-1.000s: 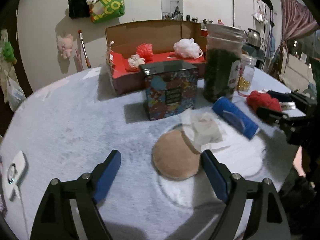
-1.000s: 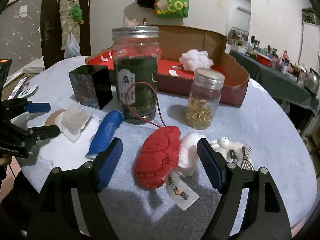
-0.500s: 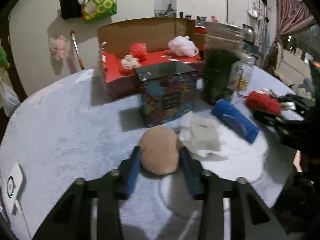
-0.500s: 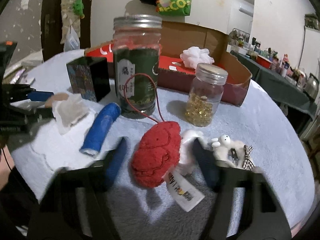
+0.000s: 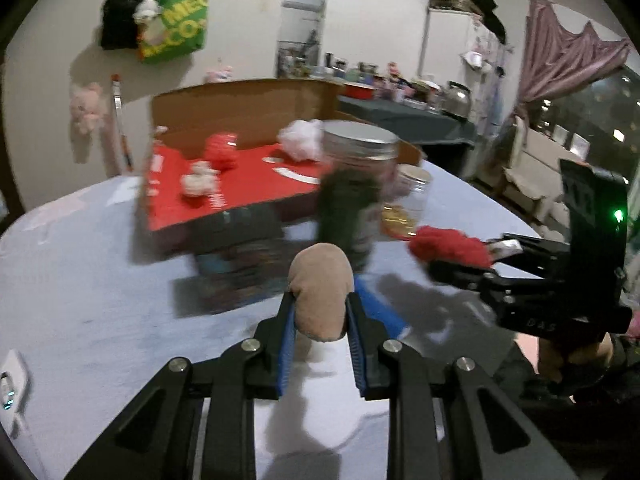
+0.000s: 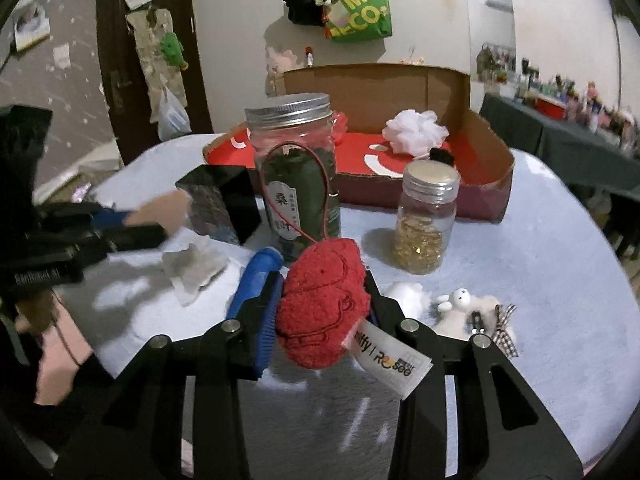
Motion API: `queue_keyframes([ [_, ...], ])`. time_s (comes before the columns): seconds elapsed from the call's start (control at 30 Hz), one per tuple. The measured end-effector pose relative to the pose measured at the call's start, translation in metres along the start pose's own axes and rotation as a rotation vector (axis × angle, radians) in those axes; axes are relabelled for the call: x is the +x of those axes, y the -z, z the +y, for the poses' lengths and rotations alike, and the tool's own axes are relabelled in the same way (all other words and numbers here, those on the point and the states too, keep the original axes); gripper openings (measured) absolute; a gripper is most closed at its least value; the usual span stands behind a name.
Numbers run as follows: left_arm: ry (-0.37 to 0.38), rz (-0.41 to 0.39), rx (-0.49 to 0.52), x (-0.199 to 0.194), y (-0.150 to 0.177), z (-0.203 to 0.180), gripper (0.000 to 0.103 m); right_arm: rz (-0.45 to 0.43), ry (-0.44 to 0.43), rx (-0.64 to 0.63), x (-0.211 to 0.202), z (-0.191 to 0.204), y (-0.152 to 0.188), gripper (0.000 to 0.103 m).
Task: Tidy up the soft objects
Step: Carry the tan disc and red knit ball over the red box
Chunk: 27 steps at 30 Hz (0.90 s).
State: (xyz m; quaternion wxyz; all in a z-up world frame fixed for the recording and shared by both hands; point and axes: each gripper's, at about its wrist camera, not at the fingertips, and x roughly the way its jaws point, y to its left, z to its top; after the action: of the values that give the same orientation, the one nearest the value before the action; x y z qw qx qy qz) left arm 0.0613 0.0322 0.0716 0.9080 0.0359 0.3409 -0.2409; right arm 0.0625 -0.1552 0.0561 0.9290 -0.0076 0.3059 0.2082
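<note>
One cardboard box [image 6: 486,184] with a red floor sat at the back of the table [image 6: 560,264], holding one white bath puff [image 6: 416,133], and two glass jars [image 6: 298,168] with metal lids stood in front of it. The left gripper [image 5: 320,312] was closing, pinching one tan puff [image 5: 321,292] up off the table. The right gripper [image 6: 324,312] was closing too, squeezing one red fuzzy toy [image 6: 322,306], and one small white bunny [image 6: 460,300] lay on the table beside it.

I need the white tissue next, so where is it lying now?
In the right wrist view the crumpled tissue lies on the table, left of the blue roll, before the dark patterned box.
</note>
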Motion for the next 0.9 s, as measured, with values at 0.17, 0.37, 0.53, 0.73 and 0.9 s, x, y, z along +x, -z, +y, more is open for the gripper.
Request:
queue_keyframes([
  [0.17,0.061,0.024,-0.005,0.02,-0.005,-0.013,0.025,0.017,-0.021,0.025,0.003,-0.008,0.0,0.036],
  [0.37,0.079,0.044,-0.001,0.031,-0.009,-0.019,0.025,0.025,-0.037,0.029,0.007,-0.012,-0.002,0.036],
  [0.53,0.071,0.063,-0.022,0.034,-0.006,-0.012,0.025,0.028,-0.04,0.033,0.01,-0.013,-0.003,0.036],
  [0.73,0.047,0.064,-0.045,0.023,-0.002,0.002,0.025,0.027,-0.061,0.063,0.005,-0.022,-0.005,0.036],
  [0.9,0.015,0.056,-0.079,0.009,0.001,0.022,0.025,0.026,-0.067,0.094,-0.004,-0.038,-0.007,0.036],
])
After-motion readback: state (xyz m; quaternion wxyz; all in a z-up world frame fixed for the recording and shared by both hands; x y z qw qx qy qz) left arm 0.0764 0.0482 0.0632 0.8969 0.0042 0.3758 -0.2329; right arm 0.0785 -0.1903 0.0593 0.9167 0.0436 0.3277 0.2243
